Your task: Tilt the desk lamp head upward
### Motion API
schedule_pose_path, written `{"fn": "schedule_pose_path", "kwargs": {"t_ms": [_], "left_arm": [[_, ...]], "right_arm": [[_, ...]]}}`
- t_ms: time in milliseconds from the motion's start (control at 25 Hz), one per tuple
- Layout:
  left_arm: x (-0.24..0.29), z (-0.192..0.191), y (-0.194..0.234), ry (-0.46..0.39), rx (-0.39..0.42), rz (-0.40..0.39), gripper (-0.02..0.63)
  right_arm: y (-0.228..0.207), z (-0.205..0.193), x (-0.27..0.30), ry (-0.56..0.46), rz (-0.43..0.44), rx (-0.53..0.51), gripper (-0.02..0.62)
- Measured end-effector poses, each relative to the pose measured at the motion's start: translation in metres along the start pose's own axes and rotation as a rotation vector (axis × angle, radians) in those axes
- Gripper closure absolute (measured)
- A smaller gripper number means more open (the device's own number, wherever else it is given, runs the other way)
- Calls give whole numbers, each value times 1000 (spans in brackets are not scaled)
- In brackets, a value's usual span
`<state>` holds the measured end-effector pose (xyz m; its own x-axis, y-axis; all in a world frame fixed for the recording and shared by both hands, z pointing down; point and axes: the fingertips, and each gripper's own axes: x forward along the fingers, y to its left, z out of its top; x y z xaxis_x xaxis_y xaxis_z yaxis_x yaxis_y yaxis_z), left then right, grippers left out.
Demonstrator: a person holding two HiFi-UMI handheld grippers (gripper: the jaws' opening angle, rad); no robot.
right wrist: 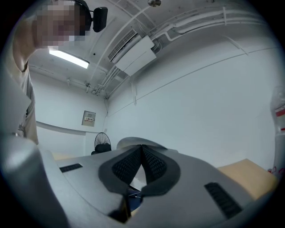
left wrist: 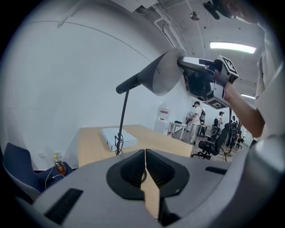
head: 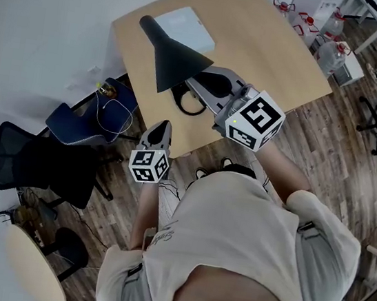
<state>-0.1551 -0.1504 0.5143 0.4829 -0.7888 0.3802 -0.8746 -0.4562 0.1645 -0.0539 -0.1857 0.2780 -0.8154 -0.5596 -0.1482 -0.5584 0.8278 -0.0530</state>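
Just below the lamp head [head: 170,57], nearest the person, the left gripper [head: 164,126] is hovering by the bench [head: 272,50] edge, its fingers pressed together on nothing. Right of that head, which is standing raised over the bench, the right gripper [head: 193,79] is pinching its rim. Beyond the head, a white box [head: 185,27] is lying flat.

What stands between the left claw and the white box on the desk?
The lamp's black stem, seen in the left gripper view directly before the white box.
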Motion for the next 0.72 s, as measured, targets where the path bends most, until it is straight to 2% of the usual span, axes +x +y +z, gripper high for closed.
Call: {"fn": "schedule_pose_path", "kwargs": {"t_ms": [400, 720], "left_arm": [[-1, -7, -4, 14, -4, 5, 589], [-4, -2, -6, 3, -2, 12, 589]], "right_arm": [[1, -10, -4, 30, 14, 9, 601], [5, -38, -9, 94, 13, 31, 601]]}}
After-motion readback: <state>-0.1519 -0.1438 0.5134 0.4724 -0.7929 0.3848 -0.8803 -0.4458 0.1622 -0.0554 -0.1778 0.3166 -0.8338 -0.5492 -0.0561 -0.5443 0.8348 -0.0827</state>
